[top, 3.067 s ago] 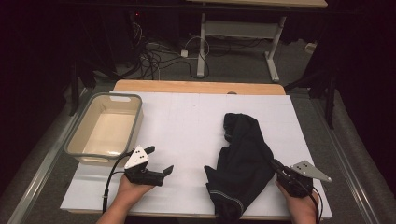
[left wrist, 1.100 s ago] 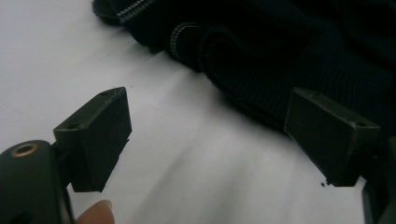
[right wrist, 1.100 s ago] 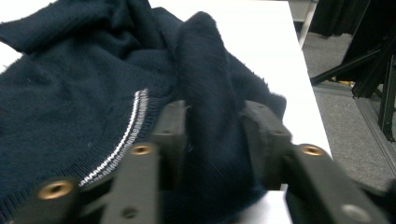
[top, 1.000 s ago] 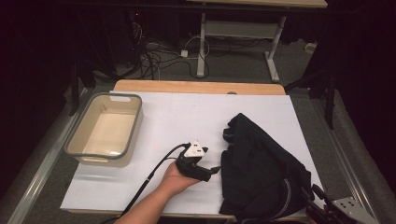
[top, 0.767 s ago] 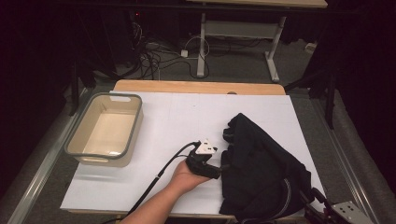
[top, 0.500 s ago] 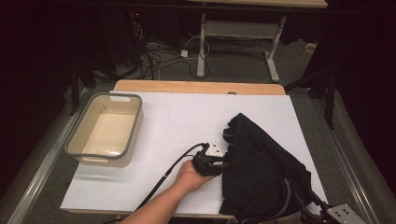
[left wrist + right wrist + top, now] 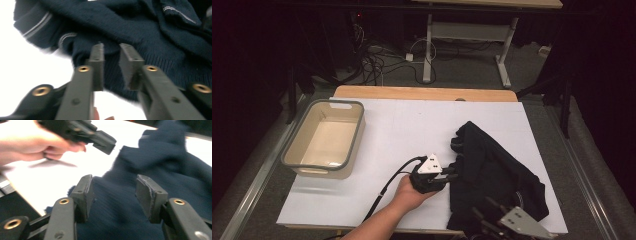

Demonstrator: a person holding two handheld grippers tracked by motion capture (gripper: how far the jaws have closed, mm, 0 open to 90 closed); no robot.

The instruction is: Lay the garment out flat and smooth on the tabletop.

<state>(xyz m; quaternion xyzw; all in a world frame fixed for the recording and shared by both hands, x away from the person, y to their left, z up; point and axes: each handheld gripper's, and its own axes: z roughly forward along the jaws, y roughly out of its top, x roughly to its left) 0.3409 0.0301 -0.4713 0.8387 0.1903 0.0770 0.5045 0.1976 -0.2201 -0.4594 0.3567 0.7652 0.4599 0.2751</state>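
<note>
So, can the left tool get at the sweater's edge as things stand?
Probably yes. The left tool is right at the dark sweater's ribbed hem, its jaws apart with only a narrow gap, fabric showing behind it, and nothing in between. Whether the pads already touch cloth I can't tell.

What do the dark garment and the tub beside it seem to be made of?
The dark garment looks like knitted navy yarn, perhaps wool or a blend: ribbed hem, fuzzy matte surface, pale stripes at the cuffs. The tub seems to be smooth moulded plastic, cream with a grey rim and cut-out handles.
</note>
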